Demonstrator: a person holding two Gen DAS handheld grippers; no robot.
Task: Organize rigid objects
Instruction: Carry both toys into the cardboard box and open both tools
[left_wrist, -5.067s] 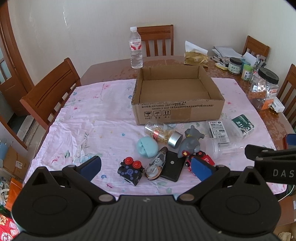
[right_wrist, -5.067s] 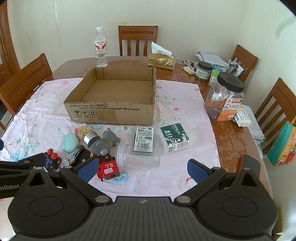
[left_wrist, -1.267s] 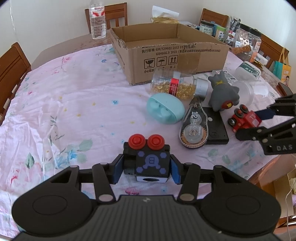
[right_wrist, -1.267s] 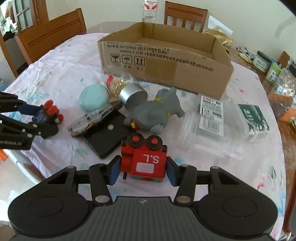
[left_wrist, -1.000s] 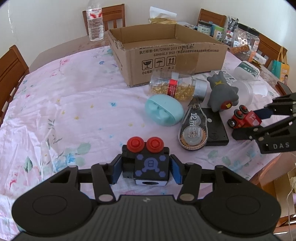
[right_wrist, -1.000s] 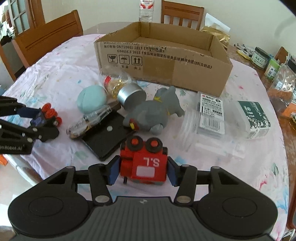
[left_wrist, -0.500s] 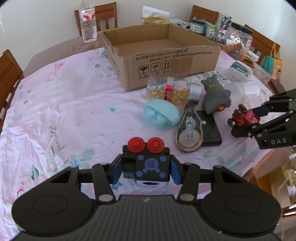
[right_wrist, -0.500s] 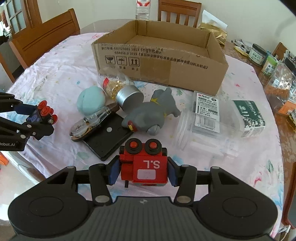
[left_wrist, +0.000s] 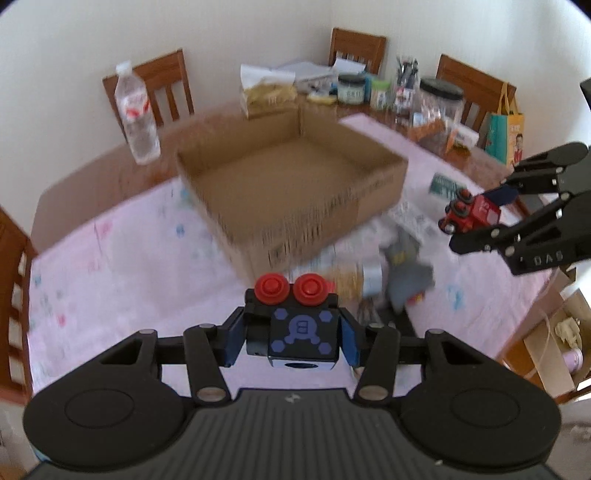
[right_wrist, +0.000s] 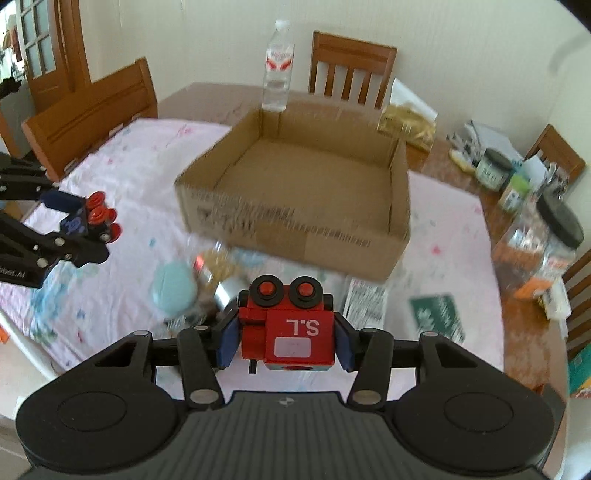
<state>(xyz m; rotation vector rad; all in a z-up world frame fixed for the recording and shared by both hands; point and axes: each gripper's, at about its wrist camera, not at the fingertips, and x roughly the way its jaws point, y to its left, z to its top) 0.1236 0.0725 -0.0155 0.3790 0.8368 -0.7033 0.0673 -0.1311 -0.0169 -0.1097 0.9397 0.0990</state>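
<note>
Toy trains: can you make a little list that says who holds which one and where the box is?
left tool: shut on black toy train, red wheels up
right tool: shut on red toy train marked S.L
cardboard box: open, nothing seen inside, ahead of both trains
on the cloth: teal case, capsule bottle

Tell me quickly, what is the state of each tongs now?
Left tongs: closed on the black toy train car.
Right tongs: closed on the red toy train car.

Left claw (left_wrist: 292, 338) clamped on load, right claw (right_wrist: 285, 341) likewise, both raised
</note>
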